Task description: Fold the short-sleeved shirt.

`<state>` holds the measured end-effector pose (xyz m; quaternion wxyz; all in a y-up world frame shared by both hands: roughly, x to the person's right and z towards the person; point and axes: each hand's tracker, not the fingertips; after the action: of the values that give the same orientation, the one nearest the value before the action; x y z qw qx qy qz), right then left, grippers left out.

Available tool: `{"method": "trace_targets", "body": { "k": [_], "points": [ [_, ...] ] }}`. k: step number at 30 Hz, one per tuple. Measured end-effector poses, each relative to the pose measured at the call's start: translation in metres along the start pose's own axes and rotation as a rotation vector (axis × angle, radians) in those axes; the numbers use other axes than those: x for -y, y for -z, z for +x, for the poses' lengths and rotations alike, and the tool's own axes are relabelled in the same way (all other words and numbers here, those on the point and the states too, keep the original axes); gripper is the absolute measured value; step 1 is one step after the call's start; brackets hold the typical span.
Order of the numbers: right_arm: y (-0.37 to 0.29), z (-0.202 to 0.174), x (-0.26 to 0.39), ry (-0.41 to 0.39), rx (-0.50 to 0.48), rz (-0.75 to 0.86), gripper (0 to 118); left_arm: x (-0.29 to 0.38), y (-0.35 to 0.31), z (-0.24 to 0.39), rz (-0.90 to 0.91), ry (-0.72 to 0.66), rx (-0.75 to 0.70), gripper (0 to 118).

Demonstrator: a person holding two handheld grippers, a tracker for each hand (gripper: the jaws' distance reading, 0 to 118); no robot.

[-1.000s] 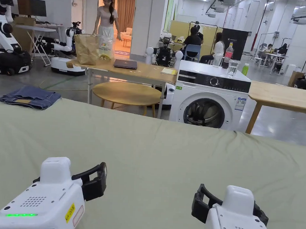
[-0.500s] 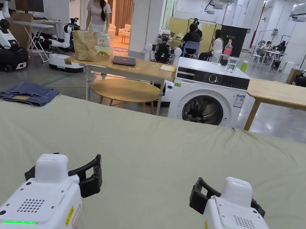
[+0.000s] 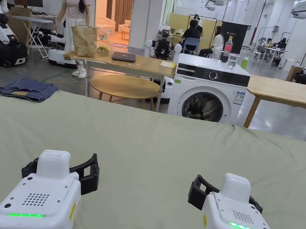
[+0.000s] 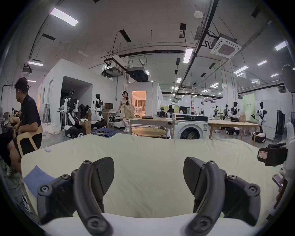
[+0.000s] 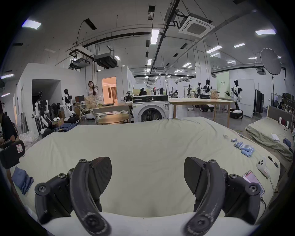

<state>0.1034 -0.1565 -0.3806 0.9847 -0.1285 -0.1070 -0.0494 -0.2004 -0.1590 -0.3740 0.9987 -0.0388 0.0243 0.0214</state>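
Both grippers hover low over a pale green sheet that covers a wide bed. My left gripper stands open with nothing between its jaws, as the left gripper view also shows. To its right, my right gripper is open and empty too. A small blue cloth lies crumpled at the sheet's near left edge, left of the left gripper; I cannot tell what garment it is. The same blue cloth appears in the right gripper view.
Folded jeans rest on the far left corner. On the right edge lie a phone, a white controller and several blue cylinders. Beyond the bed stand a washing machine, a round table and a walking person.
The person at the back has walked left, past the paper bag. My left gripper has turned a little straighter; both grippers stay open low over the sheet.
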Motion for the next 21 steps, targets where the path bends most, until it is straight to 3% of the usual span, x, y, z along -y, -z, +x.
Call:
{"method": "trace_targets", "body": {
  "k": [21],
  "points": [
    [-0.0005,-0.0045,0.0027,-0.041,0.025,0.023,95,-0.0019,0.0018,0.0012,0.001,0.033,0.019,91]
  ]
}}
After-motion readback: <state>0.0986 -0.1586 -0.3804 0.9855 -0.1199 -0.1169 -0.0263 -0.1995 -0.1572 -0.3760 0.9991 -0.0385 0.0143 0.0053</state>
